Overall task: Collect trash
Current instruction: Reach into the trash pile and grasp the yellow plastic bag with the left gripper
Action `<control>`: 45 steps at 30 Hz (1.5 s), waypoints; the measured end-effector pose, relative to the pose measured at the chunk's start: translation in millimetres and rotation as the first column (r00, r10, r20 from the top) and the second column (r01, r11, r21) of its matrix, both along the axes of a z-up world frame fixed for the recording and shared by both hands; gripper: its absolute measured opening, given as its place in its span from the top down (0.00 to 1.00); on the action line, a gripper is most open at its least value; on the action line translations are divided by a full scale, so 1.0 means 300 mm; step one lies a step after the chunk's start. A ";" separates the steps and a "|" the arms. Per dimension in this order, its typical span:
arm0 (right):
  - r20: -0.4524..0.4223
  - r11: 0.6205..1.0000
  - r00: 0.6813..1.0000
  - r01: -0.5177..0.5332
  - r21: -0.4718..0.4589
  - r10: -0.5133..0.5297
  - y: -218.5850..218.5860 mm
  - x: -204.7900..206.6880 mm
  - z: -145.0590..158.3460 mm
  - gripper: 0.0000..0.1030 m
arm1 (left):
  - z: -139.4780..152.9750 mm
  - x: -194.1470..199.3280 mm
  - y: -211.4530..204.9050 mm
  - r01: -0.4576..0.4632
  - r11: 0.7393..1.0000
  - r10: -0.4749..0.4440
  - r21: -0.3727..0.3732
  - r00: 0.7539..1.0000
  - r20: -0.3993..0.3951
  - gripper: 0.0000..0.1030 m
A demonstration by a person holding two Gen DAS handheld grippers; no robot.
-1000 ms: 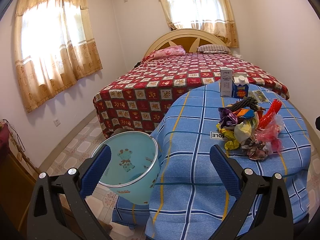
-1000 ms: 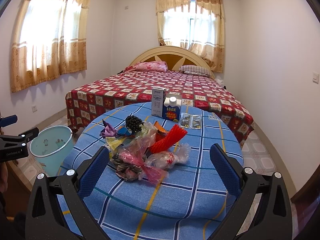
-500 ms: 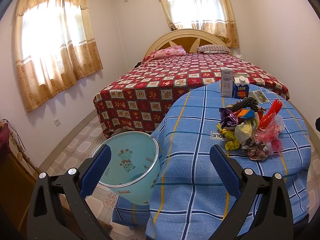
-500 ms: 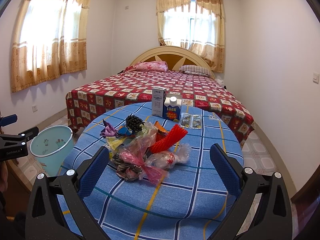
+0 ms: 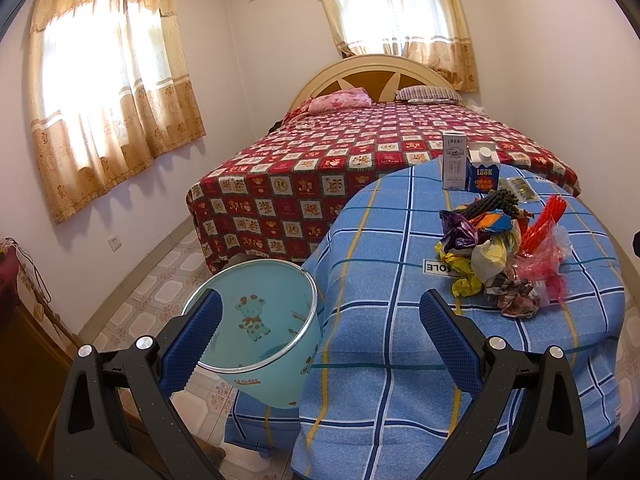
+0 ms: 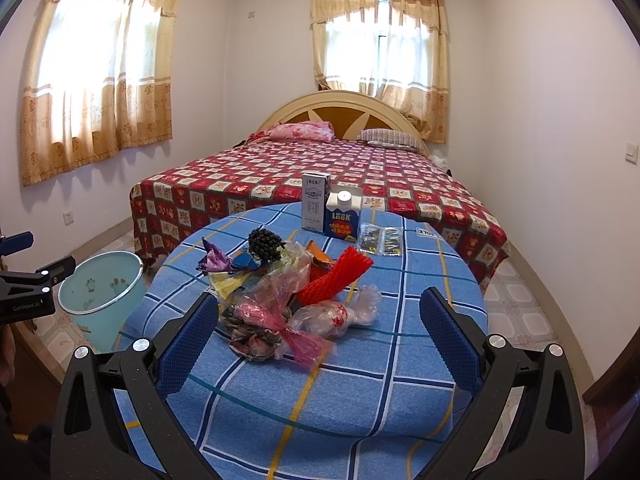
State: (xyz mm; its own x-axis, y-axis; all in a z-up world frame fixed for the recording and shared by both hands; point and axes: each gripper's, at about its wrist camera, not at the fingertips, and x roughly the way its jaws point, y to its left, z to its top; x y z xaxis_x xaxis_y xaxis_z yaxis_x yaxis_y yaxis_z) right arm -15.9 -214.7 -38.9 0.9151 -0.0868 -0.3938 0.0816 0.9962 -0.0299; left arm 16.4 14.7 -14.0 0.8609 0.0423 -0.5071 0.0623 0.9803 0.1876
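A pile of trash [image 6: 288, 300] lies on the round table with a blue checked cloth [image 6: 360, 380]: crumpled wrappers, plastic bags and a red foam net [image 6: 340, 276]. The pile also shows in the left wrist view [image 5: 500, 256], at the right. A light blue bin [image 5: 256, 320] with a giraffe picture stands on the floor left of the table; it shows in the right wrist view [image 6: 100, 292] too. My left gripper [image 5: 320, 344] is open and empty, held above the bin and the table's left edge. My right gripper [image 6: 320, 344] is open and empty, just in front of the pile.
Two cartons [image 6: 332, 212] and flat foil packets [image 6: 380, 240] stand at the table's far side. A bed with a red patterned cover [image 6: 320, 176] lies behind the table. A wooden cabinet [image 5: 24, 340] is at the left. Tiled floor surrounds the table.
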 end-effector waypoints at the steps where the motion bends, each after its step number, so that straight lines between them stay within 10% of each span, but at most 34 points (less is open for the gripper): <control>1: -0.005 1.000 1.000 0.008 0.000 -0.008 -0.009 0.009 -0.009 0.05 | -0.006 0.007 0.000 0.000 1.000 0.000 0.000 1.000 -0.006 0.06; 24: -0.056 0.979 0.978 0.204 0.024 -0.202 -0.338 0.237 -0.277 0.05 | -0.155 0.392 -0.378 0.093 0.995 -0.099 -0.046 0.988 -0.123 0.06; 32: -0.080 0.962 0.961 0.270 0.043 -0.266 -0.454 0.245 -0.329 0.05 | -0.323 0.558 -0.280 -0.060 0.996 0.073 0.060 0.969 -0.237 0.06; 45: -0.098 0.964 0.963 0.259 0.062 -0.252 -0.460 0.231 -0.355 0.05 | -0.245 0.324 -0.164 -0.054 0.997 0.043 -0.055 0.981 -0.188 0.06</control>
State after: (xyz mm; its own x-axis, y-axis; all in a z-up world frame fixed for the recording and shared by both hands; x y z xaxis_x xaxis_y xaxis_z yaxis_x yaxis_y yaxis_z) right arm 53.3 -352.6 -145.5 0.8273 -0.2810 -0.4865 0.3341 0.9422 0.0239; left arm 113.7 -34.4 -87.6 0.7485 0.0466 -0.6615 0.0426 0.9921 0.1180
